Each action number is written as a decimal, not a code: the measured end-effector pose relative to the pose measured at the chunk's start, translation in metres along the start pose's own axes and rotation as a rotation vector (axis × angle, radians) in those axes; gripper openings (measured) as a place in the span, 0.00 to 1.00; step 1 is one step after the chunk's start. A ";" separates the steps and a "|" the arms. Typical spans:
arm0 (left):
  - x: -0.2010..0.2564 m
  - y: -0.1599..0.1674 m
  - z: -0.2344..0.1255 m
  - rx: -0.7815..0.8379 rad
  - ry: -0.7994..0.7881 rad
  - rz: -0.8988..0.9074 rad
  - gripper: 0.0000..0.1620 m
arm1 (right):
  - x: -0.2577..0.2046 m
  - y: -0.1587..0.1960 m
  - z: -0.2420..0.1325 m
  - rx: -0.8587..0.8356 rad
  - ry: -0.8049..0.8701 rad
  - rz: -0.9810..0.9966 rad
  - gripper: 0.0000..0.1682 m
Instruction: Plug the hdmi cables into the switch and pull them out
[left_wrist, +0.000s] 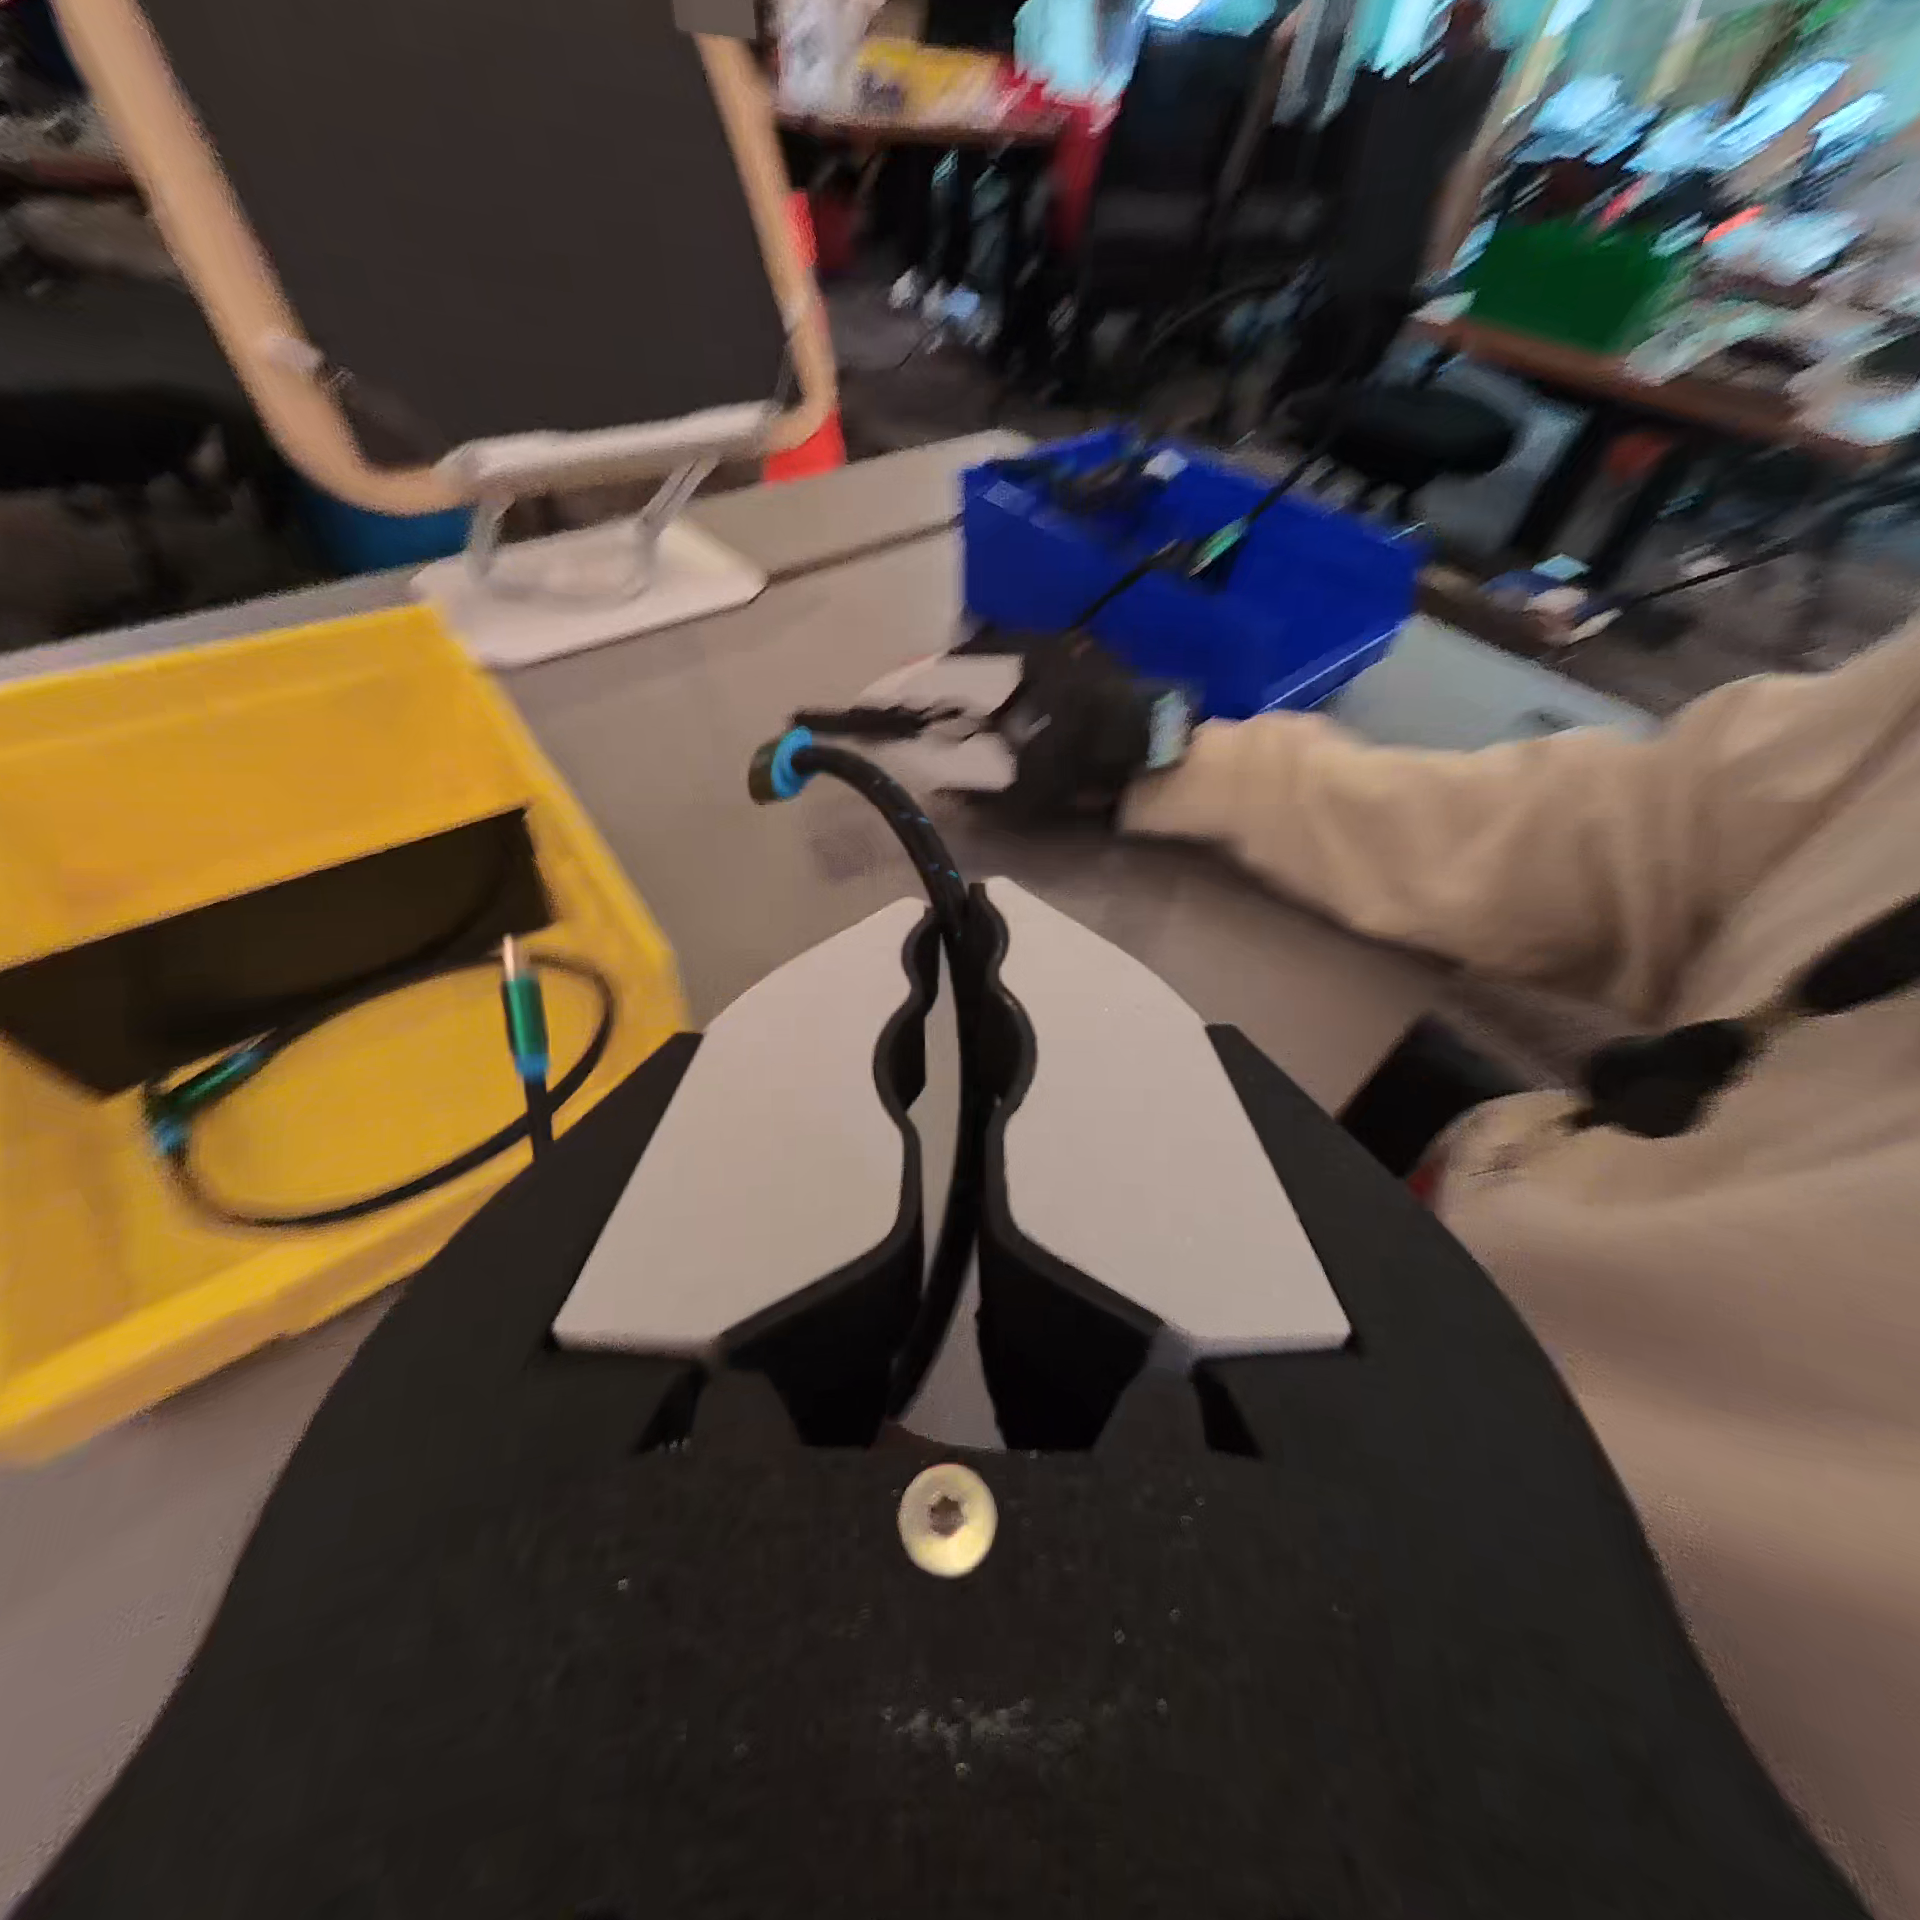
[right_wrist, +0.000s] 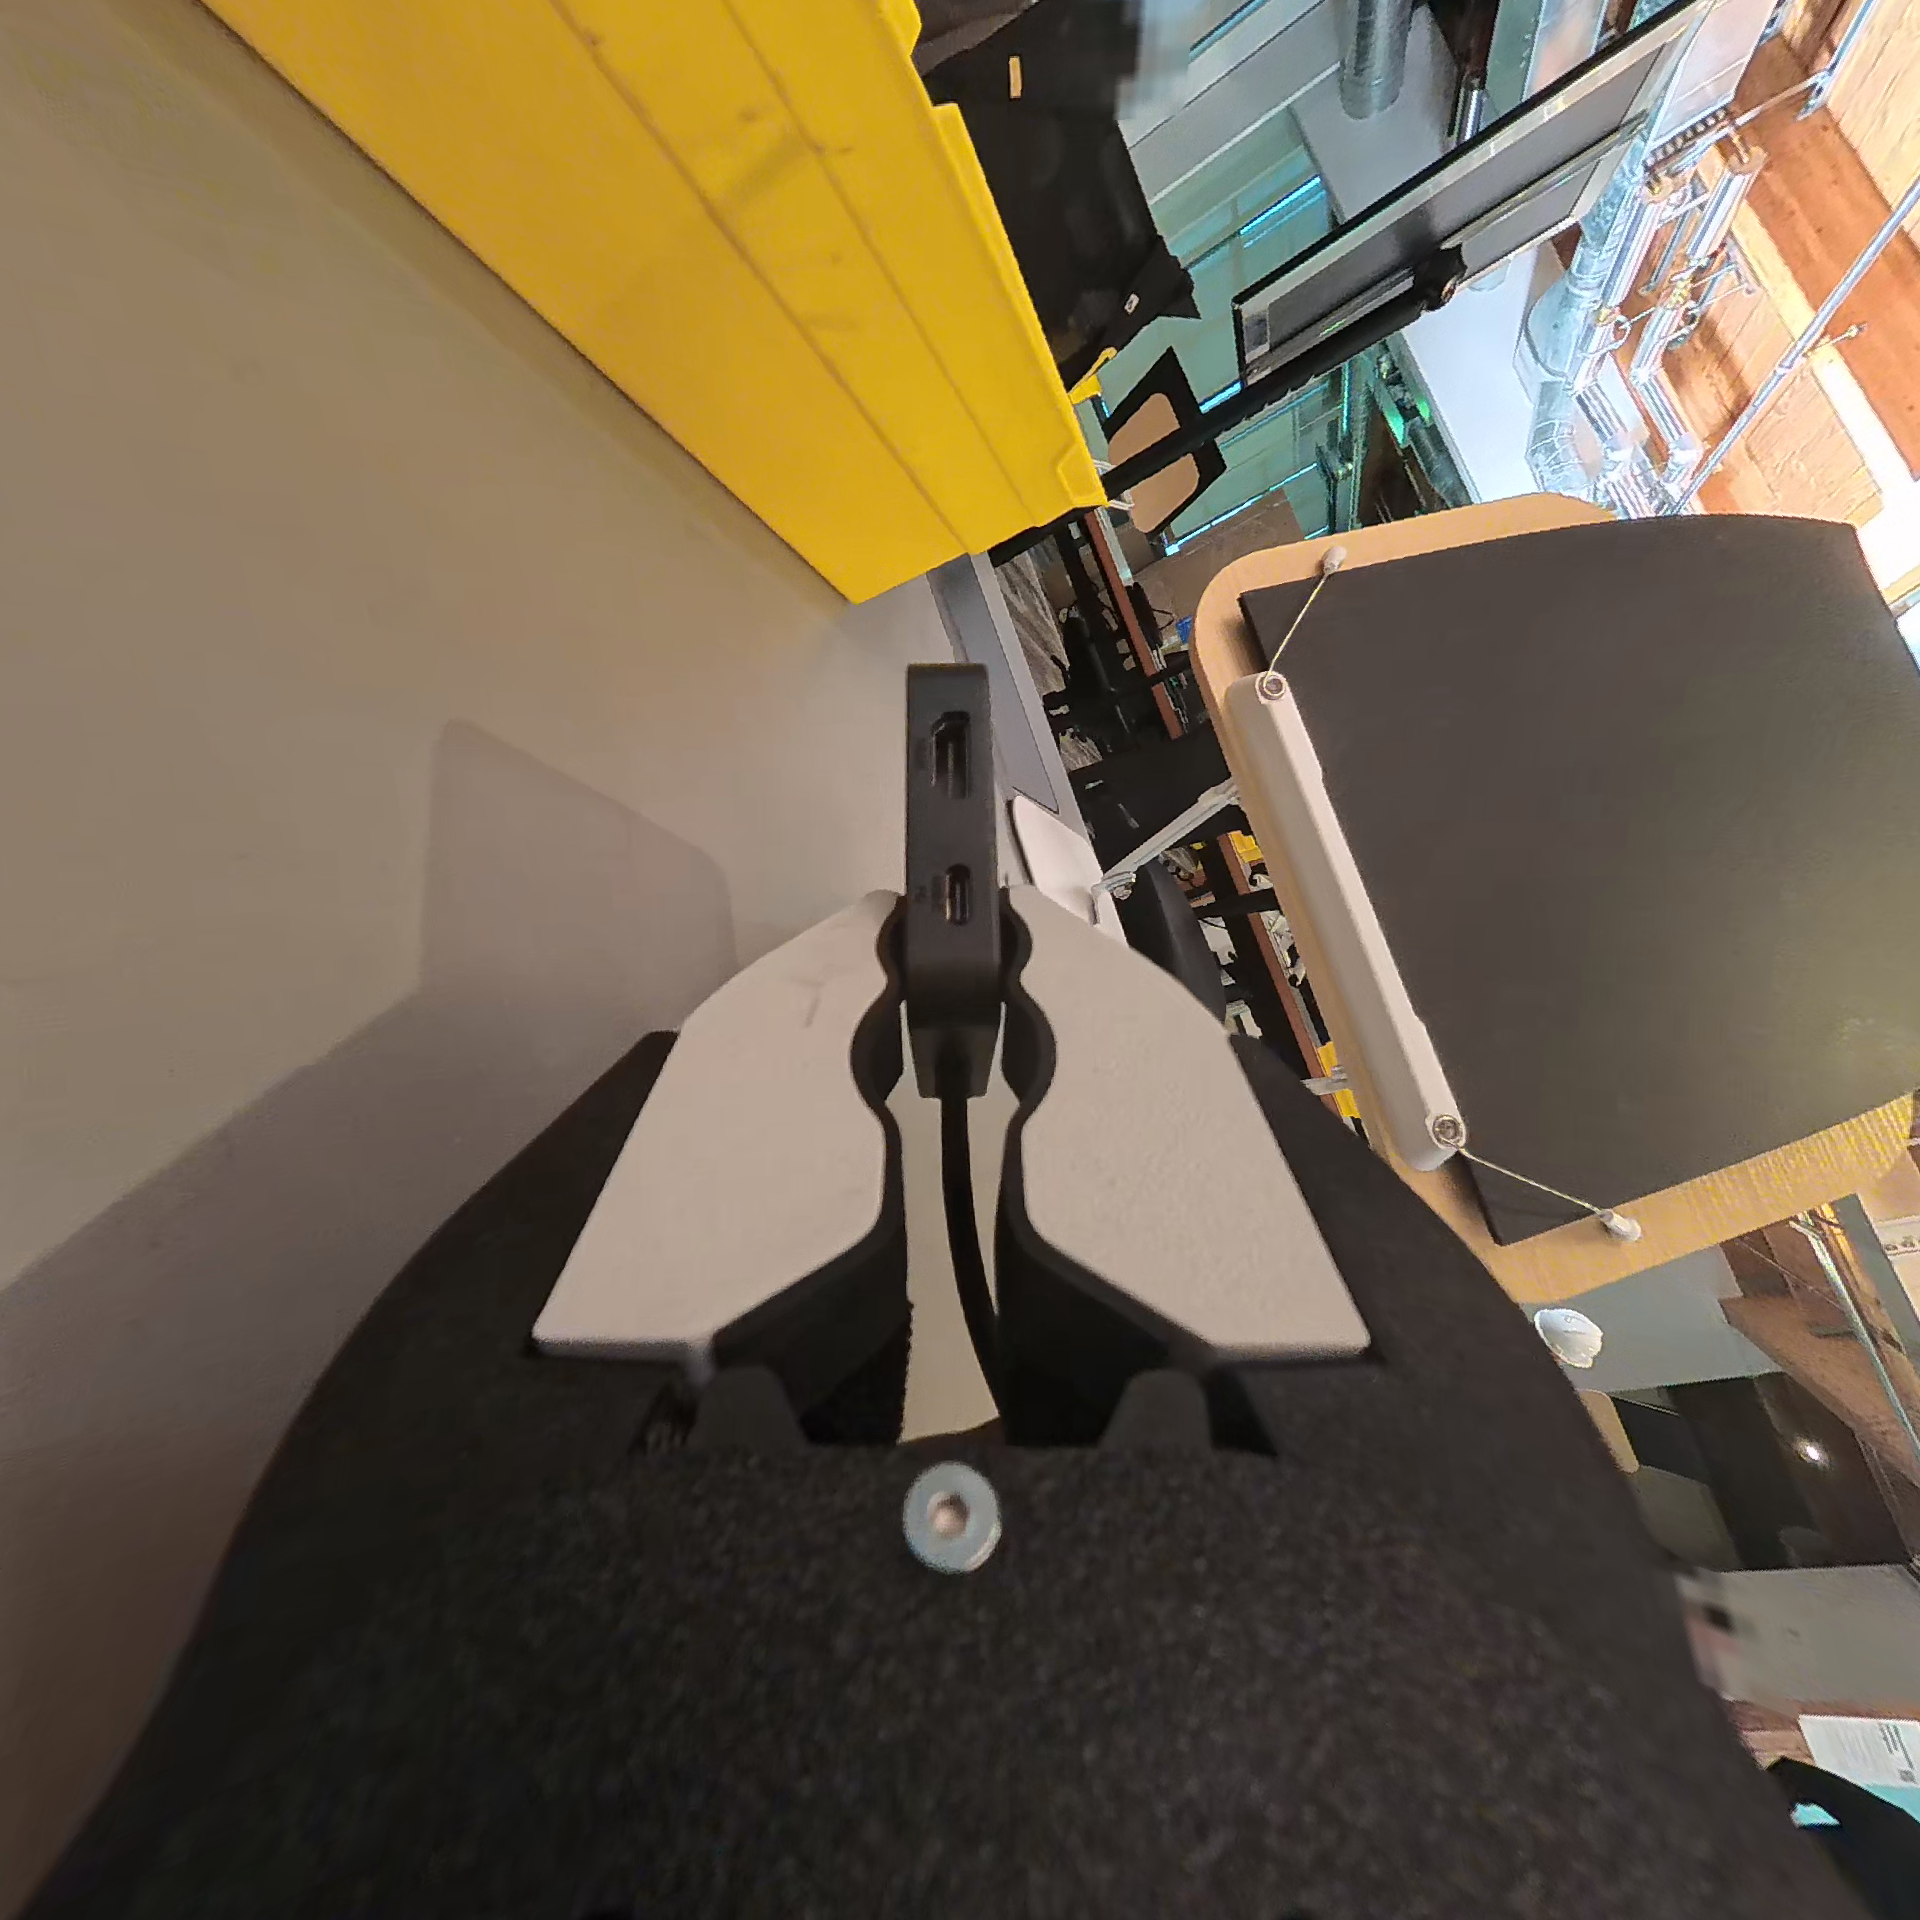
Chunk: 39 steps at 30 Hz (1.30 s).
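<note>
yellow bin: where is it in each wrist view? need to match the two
Left wrist view: yellow bin at left, open top showing, a coiled cable inside.
Right wrist view: yellow bin along the top, running from upper left toward centre, outer wall only.
Shared landmark: black panel with tan frame.

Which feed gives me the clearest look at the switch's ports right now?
The right wrist view: the switch sits sharp and centred, clamped in the right gripper, two empty ports facing the camera. In the left wrist view the area beyond the sleeve is motion-blurred, so I cannot make out the switch there.
</note>
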<state>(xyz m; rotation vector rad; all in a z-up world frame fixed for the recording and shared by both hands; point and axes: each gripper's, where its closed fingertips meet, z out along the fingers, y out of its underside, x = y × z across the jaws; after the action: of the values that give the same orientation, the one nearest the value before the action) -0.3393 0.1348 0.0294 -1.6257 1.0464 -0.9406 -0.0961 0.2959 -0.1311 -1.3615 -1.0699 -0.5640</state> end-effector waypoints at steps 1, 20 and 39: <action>0.016 -0.009 0.003 0.031 0.072 -0.013 0.03 | 0.000 0.000 0.000 0.002 0.001 0.004 0.08; -0.019 0.140 0.107 -0.098 0.128 -0.829 0.00 | 0.016 0.003 -0.003 0.006 0.050 0.091 0.08; 0.001 0.171 0.155 -0.615 0.309 0.358 0.21 | 0.008 0.004 -0.001 -0.005 0.017 0.067 0.08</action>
<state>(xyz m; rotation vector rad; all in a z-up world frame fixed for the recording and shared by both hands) -0.2310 0.1501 -0.1736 -1.7093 1.9105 -0.6696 -0.0894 0.2979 -0.1261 -1.3892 -1.0057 -0.5282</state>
